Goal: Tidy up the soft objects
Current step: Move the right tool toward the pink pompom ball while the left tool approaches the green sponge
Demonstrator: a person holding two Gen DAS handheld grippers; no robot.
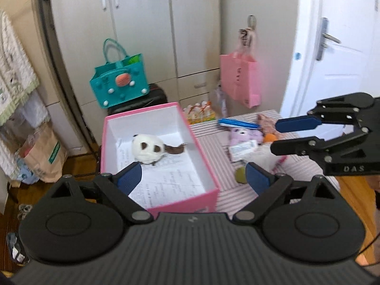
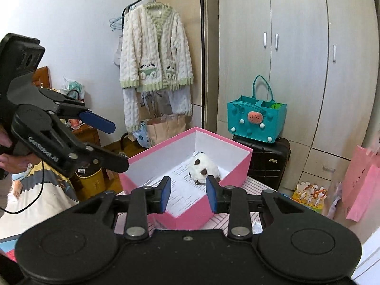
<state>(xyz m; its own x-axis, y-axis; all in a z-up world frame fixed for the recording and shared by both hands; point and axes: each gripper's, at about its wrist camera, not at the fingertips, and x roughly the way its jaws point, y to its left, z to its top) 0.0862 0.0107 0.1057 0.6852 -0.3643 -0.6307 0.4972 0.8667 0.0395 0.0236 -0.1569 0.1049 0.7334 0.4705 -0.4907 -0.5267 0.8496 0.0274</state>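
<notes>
Home bedroom: wardrobe (image 2: 296, 71), hung cardigan (image 2: 154, 47), suitcase (image 2: 268, 163).

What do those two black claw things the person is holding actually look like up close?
Each hand-held gripper is matte black plastic: a ribbed body, two round discs, hinged arms with silver rivets, and two fingers tipped with blue pads. The left hand-held gripper bears white lettering on its side and trails a thin black cable; the right hand-held gripper carries embossed letters.
</notes>
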